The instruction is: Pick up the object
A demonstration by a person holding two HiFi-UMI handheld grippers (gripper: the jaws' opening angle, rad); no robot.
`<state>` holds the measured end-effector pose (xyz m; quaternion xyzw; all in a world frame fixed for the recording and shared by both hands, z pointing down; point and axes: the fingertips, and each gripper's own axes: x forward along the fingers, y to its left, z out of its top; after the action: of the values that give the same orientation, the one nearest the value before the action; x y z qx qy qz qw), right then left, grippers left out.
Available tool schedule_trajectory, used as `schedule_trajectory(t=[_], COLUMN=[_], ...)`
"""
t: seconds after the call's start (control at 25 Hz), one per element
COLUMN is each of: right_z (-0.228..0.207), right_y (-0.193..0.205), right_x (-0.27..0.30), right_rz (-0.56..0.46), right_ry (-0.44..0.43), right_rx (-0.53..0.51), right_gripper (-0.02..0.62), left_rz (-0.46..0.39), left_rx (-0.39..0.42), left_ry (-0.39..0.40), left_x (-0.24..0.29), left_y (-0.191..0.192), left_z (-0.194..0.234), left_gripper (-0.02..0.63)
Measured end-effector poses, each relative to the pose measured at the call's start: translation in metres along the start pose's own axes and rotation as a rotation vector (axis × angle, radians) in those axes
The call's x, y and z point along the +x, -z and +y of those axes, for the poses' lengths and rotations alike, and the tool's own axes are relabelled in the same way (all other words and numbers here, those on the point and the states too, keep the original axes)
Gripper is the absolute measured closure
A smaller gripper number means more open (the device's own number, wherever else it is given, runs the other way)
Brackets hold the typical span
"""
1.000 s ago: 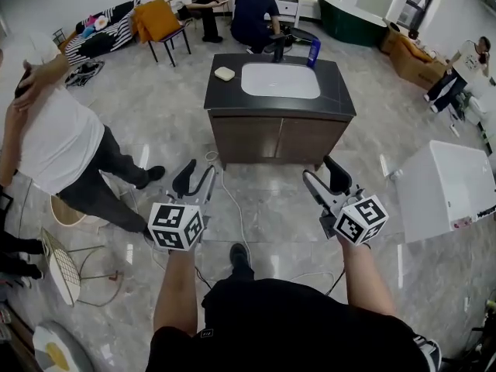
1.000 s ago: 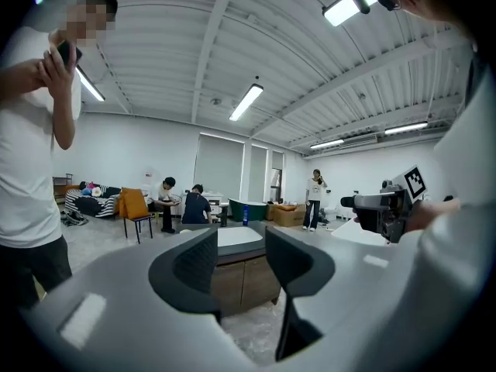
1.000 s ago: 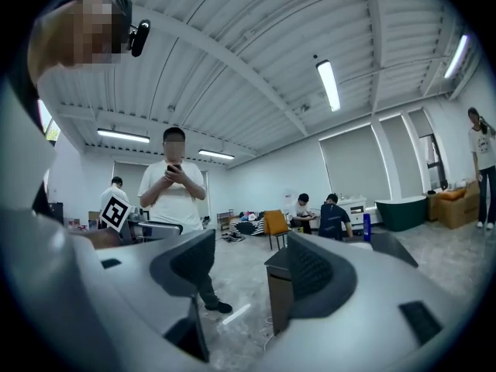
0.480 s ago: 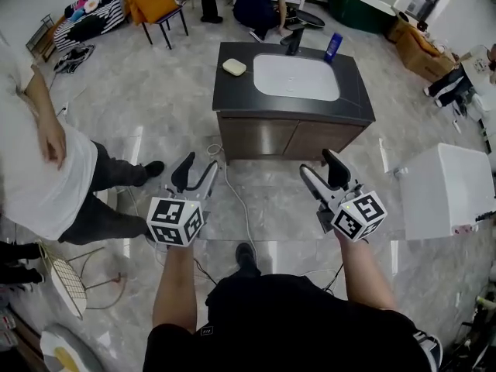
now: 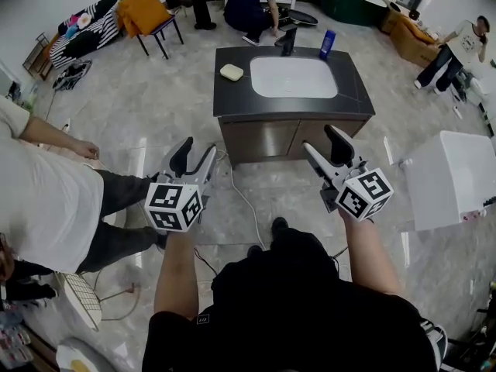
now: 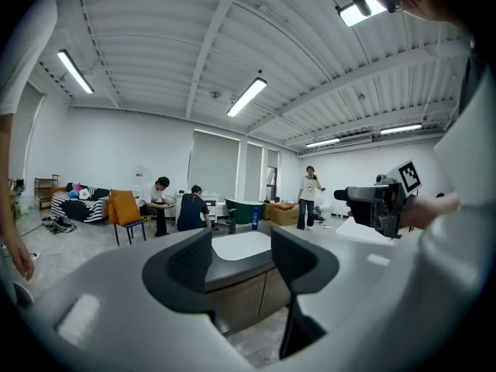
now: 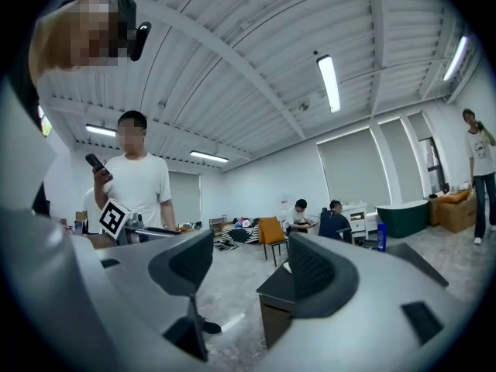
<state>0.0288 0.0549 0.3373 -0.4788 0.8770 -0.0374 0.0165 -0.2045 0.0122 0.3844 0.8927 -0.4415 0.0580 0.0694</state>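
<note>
A dark-topped vanity cabinet (image 5: 341,91) with a white sink stands ahead of me on the floor. On its top lie a pale soap bar (image 5: 231,72) at the left, a black faucet (image 5: 287,41) and a blue bottle (image 5: 327,44) at the back. My left gripper (image 5: 194,155) and right gripper (image 5: 322,144) hover side by side short of the cabinet's front, both open and empty. In the left gripper view the gripper (image 6: 236,258) frames the sink (image 6: 244,245) between its jaws. The right gripper (image 7: 252,273) looks past the cabinet's left corner (image 7: 275,285).
A person in a white shirt (image 5: 46,200) stands close on my left. A white box-like unit (image 5: 449,180) sits at the right. A cable (image 5: 240,200) runs over the floor before the cabinet. An orange chair (image 5: 147,14) and several people are at the back.
I have come nearer the cabinet, which now sits lower and larger in view. Both grippers have risen toward its front. The person at left has shifted and lowered an arm.
</note>
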Motion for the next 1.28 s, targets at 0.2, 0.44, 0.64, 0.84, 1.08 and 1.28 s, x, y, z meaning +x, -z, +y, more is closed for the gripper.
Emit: schedule_trajectory(t=[0.2,0.44,0.64,0.84,1.08,1.28], right_z=[-0.023,-0.073,-0.130,-0.187,-0.225,-0.235], right_y=[0.000,0.016,0.026,0.035,0.029,0.023], right_x=[0.025,0.074,0.127,0.175,0.220,0.255], right_rz=[-0.005,0.005,0.029,0.054,0.049,0.041], right_ry=[-0.012,-0.045,-0.076,-0.109,-0.171,-0.184], right_rx=[0.006,0.033,0.044,0.082,0.091,0.088], right_gripper=[0.324,0.324,0.324,0.324,0.324,0.358], left_rz=[-0.006,0.017,0.056,0.089,0.086,0.084], left_rx=[0.004,-0.012,-0.032,-0.038,-0.027,-0.014], left_ry=[-0.013,-0.047,-0.073,-0.099,-0.148,-0.166], left_x=[0.024,0.079,0.151,0.217,0.260,0.275], left_y=[-0.010,-0.005,-0.002,-0.010,-0.030,-0.036], left_z=[0.015,0.043,0.071,0.089,0.108,0.132], left_gripper=[0.380,0.380,0.380,0.380,0.380,0.380])
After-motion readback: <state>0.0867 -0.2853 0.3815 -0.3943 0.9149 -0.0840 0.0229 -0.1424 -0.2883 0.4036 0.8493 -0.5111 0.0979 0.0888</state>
